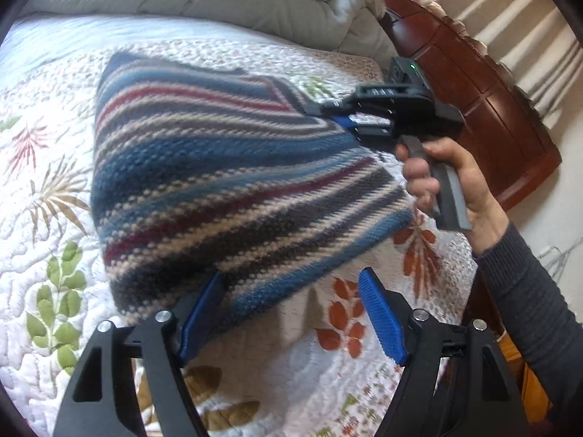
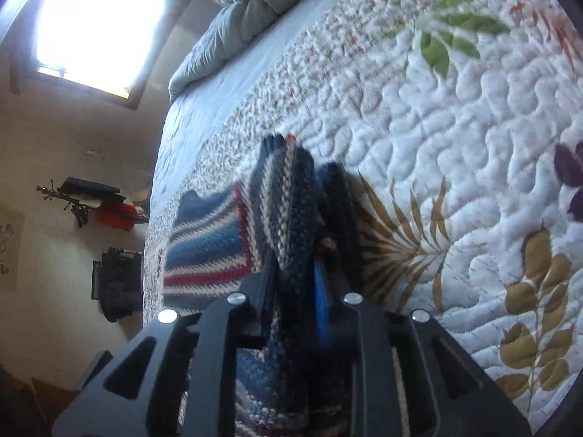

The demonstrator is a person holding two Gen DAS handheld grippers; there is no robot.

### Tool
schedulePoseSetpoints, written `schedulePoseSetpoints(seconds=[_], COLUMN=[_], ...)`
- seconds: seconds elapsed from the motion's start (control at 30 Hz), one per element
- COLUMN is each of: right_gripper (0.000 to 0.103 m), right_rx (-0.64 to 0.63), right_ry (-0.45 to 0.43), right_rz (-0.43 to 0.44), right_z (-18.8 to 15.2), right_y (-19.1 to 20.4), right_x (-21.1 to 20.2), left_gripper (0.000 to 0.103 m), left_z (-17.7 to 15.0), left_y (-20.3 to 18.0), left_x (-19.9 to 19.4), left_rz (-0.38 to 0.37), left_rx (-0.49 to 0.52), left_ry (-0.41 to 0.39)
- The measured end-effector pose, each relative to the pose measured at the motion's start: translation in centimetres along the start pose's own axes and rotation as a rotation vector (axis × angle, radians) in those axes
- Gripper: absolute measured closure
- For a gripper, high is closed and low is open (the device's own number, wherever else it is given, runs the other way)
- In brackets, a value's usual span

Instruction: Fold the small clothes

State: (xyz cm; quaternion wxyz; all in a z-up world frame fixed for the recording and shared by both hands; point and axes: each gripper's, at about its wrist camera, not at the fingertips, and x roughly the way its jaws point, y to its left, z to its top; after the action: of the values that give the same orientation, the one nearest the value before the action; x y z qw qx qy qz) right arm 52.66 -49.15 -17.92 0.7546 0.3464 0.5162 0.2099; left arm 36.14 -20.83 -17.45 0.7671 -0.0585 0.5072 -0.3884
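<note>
My right claw (image 2: 291, 284) pinches a corner of the striped knit garment (image 1: 204, 167) lying on the quilted bed (image 1: 43, 189), while my left claw (image 1: 291, 324) hangs spread at its near edge.

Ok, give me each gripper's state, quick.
Left gripper: open, one pad against the striped knit garment, not clamped.
Right gripper: shut on a bunched fold of the striped knit garment.
</note>
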Motion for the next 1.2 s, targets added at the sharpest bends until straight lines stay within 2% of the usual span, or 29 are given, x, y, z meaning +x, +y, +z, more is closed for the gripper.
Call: schedulePoseSetpoints(seconds=[0.03,0.13,0.2,0.27,0.33,0.37,0.47,0.57,0.63,0.7,0.73,0.8,0.9,0.97,1.0,1.03,1.2], right_gripper=[0.062,0.060,0.060,0.060,0.074,0.085,0.091,0.088,0.080,0.053,0.049,0.049,0.043,0.046,0.056,0.060,0.059], right_rx=[-0.007,0.012,0.022,0.028,0.035,0.025,0.028,0.026,0.007,-0.033,-0.053,-0.106,-0.113,-0.104,-0.090,-0.074,-0.010], right_ry=[-0.027,-0.072,-0.052,-0.026,0.002,0.008,0.000,-0.007,-0.001,0.000,-0.007,0.011,0.022,0.039,0.057,0.074,0.069], right_rz=[-0.007,-0.017,-0.024,-0.050,-0.053,-0.072,-0.135,-0.123,-0.069,-0.080,-0.102,-0.132,-0.137,-0.159,-0.169,-0.178,-0.172], right_z=[0.5,2.6,4.1,4.7,5.1,5.4,5.6,4.9,4.0,2.6,1.8,-0.6,-3.0,-3.9,-4.2,-4.3,-4.9], right_y=[0.3,1.1,1.4,1.4,1.3,1.3,0.2,-0.2,0.3,1.3,1.6,2.4,2.6,2.1,1.7,1.1,-1.3], right_x=[-0.3,-0.5,0.7,2.2,3.7,4.3,5.0,4.1,2.3,0.1,-0.8,-2.1,-2.9,-2.2,-1.6,-1.0,-0.7], left_gripper=[0.026,0.026,0.026,0.026,0.026,0.026,0.026,0.026,0.026,0.026,0.026,0.026,0.026,0.026,0.026,0.026,0.026], left_z=[0.1,0.4,0.8,1.2,1.5,1.5,1.4,1.1,0.9,0.8,0.9,0.7,0.4,0.1,-0.1,-0.3,-1.7], left_y=[-0.2,-0.3,0.0,0.0,-0.1,-0.3,-1.2,-2.8,-3.5,-4.1,-4.2,-4.5,-4.7,-4.5,-4.5,-4.5,-3.3], left_x=[-0.6,-2.6,-3.6,-4.1,-4.3,-4.2,-4.0,-4.0,-4.2,-4.5,-4.7,-5.1,-5.6,-5.8,-6.0,-6.1,-7.6], left_rz=[-0.005,0.001,0.070,0.173,0.235,0.273,0.358,0.413,0.426,0.425,0.422,0.421,0.414,0.413,0.416,0.418,0.442], left_rx=[0.012,0.024,0.040,0.065,0.078,0.090,0.128,0.165,0.184,0.197,0.201,0.204,0.201,0.194,0.194,0.195,0.176], left_ry=[-0.009,-0.040,-0.065,-0.079,-0.091,-0.095,-0.111,-0.127,-0.136,-0.140,-0.142,-0.147,-0.149,-0.142,-0.139,-0.135,-0.111])
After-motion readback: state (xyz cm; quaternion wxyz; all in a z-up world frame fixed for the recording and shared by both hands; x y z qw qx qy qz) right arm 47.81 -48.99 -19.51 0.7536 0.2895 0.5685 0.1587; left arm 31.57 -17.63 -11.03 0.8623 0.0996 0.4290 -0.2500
